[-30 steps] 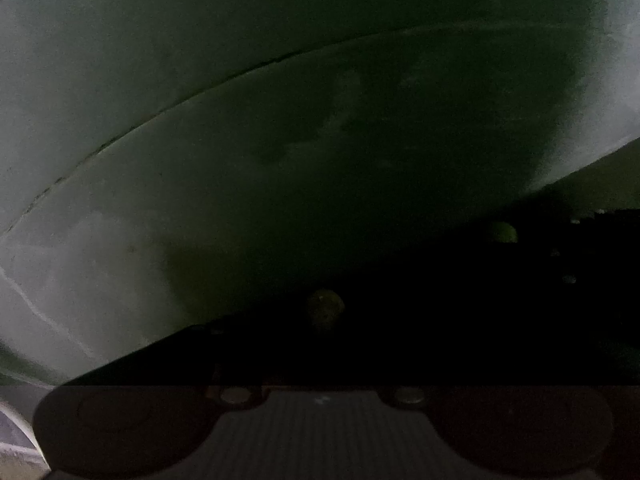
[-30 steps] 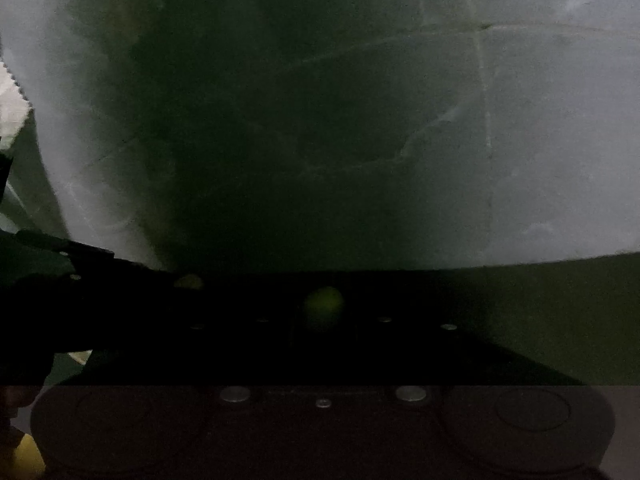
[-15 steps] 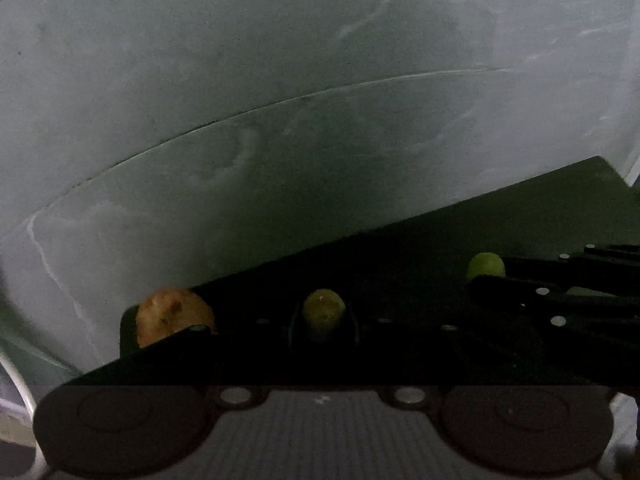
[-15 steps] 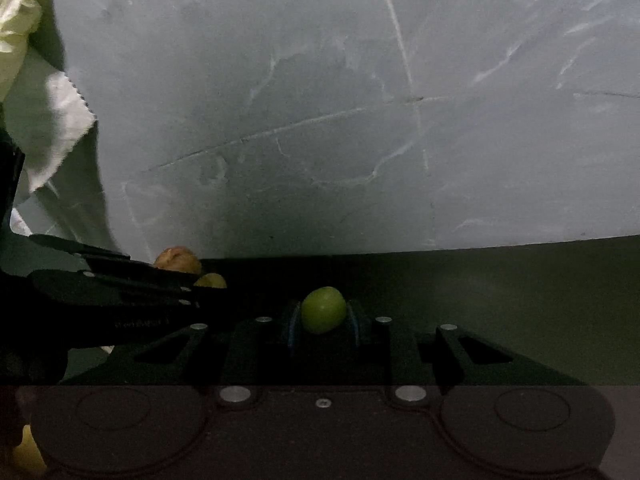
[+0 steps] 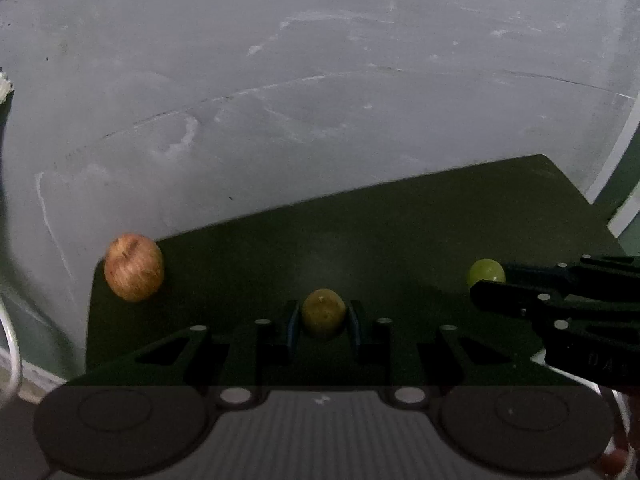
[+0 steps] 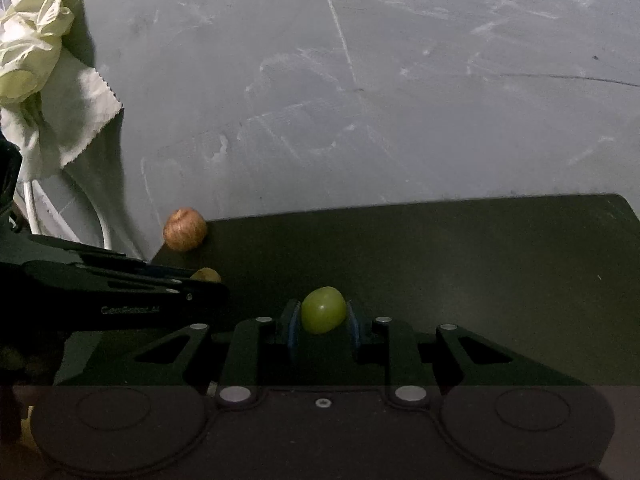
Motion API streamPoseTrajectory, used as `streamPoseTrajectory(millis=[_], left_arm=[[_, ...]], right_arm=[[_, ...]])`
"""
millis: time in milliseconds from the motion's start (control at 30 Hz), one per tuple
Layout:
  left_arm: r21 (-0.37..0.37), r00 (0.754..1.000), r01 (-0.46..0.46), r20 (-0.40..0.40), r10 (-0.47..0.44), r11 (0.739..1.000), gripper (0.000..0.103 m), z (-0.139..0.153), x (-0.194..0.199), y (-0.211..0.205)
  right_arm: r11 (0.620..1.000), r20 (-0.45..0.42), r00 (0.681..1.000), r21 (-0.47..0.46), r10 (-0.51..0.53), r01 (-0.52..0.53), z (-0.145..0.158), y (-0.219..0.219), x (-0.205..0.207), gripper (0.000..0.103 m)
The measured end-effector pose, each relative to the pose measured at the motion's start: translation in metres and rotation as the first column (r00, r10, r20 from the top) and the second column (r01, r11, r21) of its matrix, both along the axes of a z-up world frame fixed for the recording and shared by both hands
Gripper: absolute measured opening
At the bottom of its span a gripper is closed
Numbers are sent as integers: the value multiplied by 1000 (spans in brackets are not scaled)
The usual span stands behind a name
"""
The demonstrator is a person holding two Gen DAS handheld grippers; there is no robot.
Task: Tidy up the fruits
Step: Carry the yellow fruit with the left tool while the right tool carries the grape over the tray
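My left gripper [image 5: 323, 316] is shut on a small brownish-yellow round fruit [image 5: 323, 311], held over a dark board [image 5: 380, 232]. My right gripper [image 6: 323, 316] is shut on a green grape [image 6: 323, 309] over the same dark board [image 6: 460, 256]. A red-streaked apple [image 5: 134, 267] rests at the board's left corner; in the right wrist view the apple [image 6: 185, 229] lies at the far left corner. In the left wrist view the right gripper [image 5: 486, 280] comes in from the right with the green grape [image 5: 485, 272]. The left gripper's fruit [image 6: 206, 275] peeks above its fingers in the right wrist view.
The board lies on a scuffed grey floor [image 5: 320, 100]. Crumpled white and pale yellow cloths [image 6: 44, 64] hang at the upper left in the right wrist view, with a white cable [image 6: 104, 224] below them. A white cable [image 5: 12, 344] also runs at the left edge of the left wrist view.
Both grippers have risen and pulled back with their fruits held. The dark, close floor has given way to a wider, brighter view, and the board and apple have come into sight.
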State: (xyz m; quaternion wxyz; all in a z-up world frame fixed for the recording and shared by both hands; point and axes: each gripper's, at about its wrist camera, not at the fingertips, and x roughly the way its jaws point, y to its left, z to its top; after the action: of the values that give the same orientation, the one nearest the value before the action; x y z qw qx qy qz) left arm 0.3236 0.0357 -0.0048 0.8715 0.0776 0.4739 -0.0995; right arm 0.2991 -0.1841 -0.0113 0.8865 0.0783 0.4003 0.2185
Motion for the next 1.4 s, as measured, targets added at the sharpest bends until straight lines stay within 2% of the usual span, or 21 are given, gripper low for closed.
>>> streamPoseTrajectory(millis=[367,767,1100,1400], left_arm=[[-47,999,-24,-48,22,999,28,-4,-49,-34],[-64,993,-40,-114,33,997,28,-13,-83,-51],[-49,981,-35,-192,25,998,28,-38,-94,-54],[-47,977,-33,-212,22,998,28,-46,-87,-53]], right_arm=[[999,-26,1000,-34,-11,10,-6,-36,-36,26],[997,-70,997,-77,-7,2,-23,-41,-63,26],[995,-110,993,-99,-33,22,-37,-39,-67,26],[993,-116,992,-106,-55,42,-42,-36,-67,26]])
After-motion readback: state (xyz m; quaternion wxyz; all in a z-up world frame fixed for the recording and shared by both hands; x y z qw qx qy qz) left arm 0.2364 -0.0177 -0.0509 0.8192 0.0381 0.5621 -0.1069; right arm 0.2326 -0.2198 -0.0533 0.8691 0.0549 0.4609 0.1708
